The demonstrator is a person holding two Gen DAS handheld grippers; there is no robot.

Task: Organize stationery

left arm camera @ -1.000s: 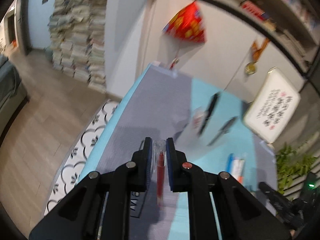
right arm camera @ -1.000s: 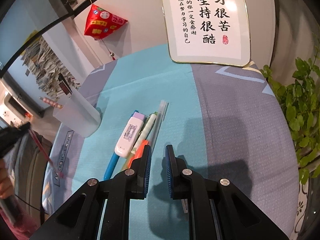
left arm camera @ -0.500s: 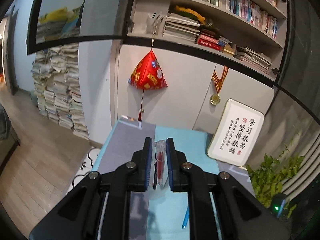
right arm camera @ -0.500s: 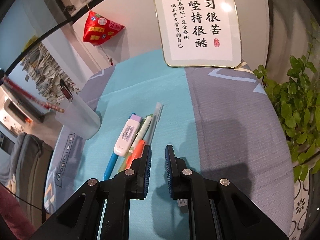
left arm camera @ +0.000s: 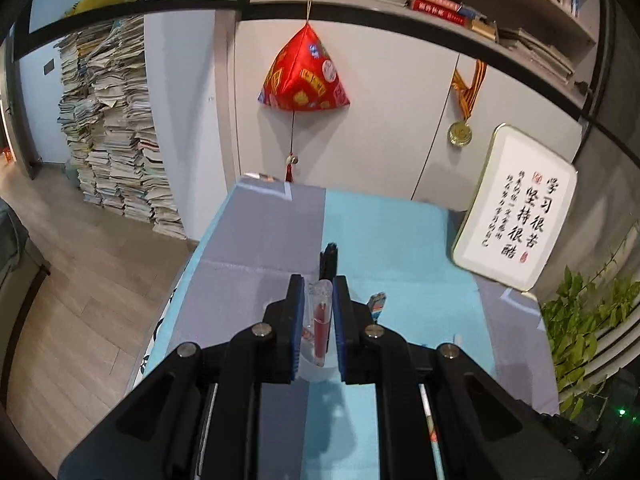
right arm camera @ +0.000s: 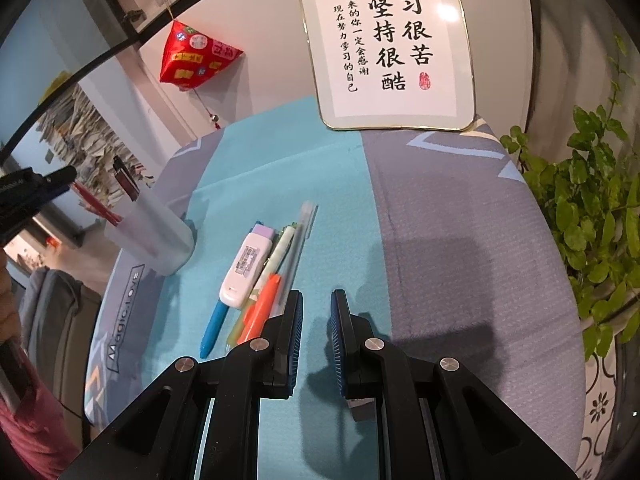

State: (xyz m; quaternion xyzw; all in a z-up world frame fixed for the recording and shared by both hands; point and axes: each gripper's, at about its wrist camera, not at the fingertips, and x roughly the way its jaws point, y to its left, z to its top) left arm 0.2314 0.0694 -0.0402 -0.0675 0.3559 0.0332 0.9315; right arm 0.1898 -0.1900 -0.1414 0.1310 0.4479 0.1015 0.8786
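My left gripper [left arm camera: 318, 280] is shut on a red pen with a clear barrel [left arm camera: 321, 320], held right above the translucent pen cup [left arm camera: 316, 372]. In the right wrist view that gripper [right arm camera: 60, 178] comes in from the left and the red pen [right arm camera: 96, 206] slants down into the cup [right arm camera: 156, 236], beside a black pen [right arm camera: 125, 179]. My right gripper [right arm camera: 316, 304] is shut with nothing between its pads, hovering just right of a pile of stationery: a white correction tape [right arm camera: 246, 268], a blue pen [right arm camera: 214, 328], an orange marker [right arm camera: 262, 312] and a clear pen [right arm camera: 302, 232].
A framed calligraphy board [right arm camera: 388, 44] leans on the wall at the table's back. A potted plant [right arm camera: 592, 208] crowds the right edge. A red ornament [left arm camera: 304, 72] hangs over the table's far end. The floor and stacked papers [left arm camera: 116, 128] lie past the left edge.
My left gripper has swung the red pen up from low beside the table and brought it over the cup, its lower end now in the cup's mouth. The right gripper has stayed put.
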